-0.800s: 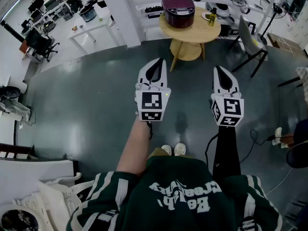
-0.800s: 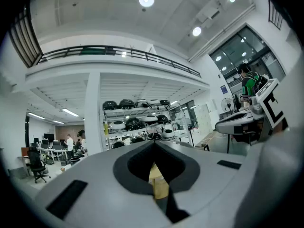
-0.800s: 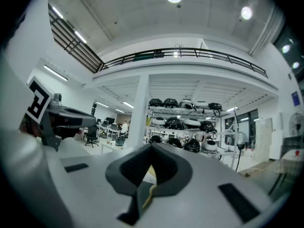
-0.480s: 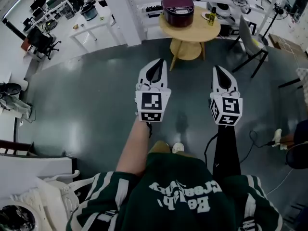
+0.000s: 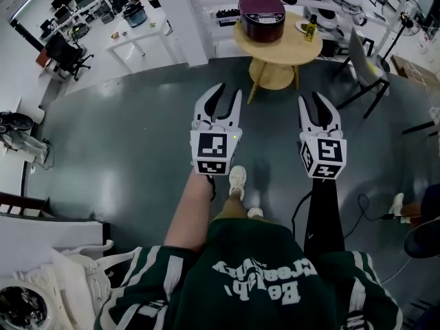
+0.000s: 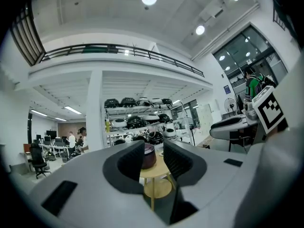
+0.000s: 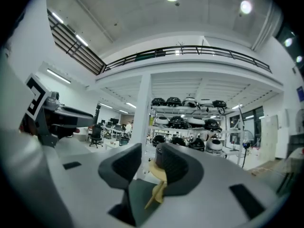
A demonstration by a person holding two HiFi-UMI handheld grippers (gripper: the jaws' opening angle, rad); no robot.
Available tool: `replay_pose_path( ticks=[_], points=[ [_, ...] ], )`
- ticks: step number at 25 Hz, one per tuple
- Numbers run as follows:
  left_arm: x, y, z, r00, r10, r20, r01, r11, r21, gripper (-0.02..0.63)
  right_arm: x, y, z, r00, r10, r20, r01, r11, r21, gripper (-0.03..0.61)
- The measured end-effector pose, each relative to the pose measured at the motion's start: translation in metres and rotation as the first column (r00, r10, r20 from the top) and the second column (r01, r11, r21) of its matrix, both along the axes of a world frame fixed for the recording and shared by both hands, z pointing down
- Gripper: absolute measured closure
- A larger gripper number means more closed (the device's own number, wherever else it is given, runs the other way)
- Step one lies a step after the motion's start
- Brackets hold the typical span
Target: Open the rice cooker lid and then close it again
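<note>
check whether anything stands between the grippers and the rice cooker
Nothing visible does. Only floor separates the left gripper and right gripper from the round table bearing the rice cooker; the chair stands off to the table's right.

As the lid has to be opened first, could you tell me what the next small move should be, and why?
Probably a step forward toward the round table: the rice cooker sits closed on it, well ahead of the left gripper and right gripper. Both are held level with jaws apart and nothing between them, so neither can reach it yet.
</note>
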State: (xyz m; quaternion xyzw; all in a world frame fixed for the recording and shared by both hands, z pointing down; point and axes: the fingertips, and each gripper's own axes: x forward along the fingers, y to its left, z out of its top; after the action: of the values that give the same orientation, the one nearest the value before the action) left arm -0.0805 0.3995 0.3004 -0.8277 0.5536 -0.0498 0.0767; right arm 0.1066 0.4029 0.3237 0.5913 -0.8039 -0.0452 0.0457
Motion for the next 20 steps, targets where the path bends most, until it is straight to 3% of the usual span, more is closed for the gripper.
replay_pose_path(
  ticks=[10, 20],
  points=[
    [0.002, -0.069, 0.002, 0.999, 0.037, 0.006, -0.037, 0.999, -0.005, 0.48, -0.009, -0.061, 0.006, 0.999, -0.003, -0.047, 0.003, 1.0, -0.002, 0.423],
    [-0.003, -0.186, -0.006, 0.995, 0.096, -0.01, -0.096, 0.995, 0.004, 0.453, -0.023, -0.175, 0.001, 0.998, 0.021, -0.06, -0.022, 1.0, -0.004, 0.42]
  ],
)
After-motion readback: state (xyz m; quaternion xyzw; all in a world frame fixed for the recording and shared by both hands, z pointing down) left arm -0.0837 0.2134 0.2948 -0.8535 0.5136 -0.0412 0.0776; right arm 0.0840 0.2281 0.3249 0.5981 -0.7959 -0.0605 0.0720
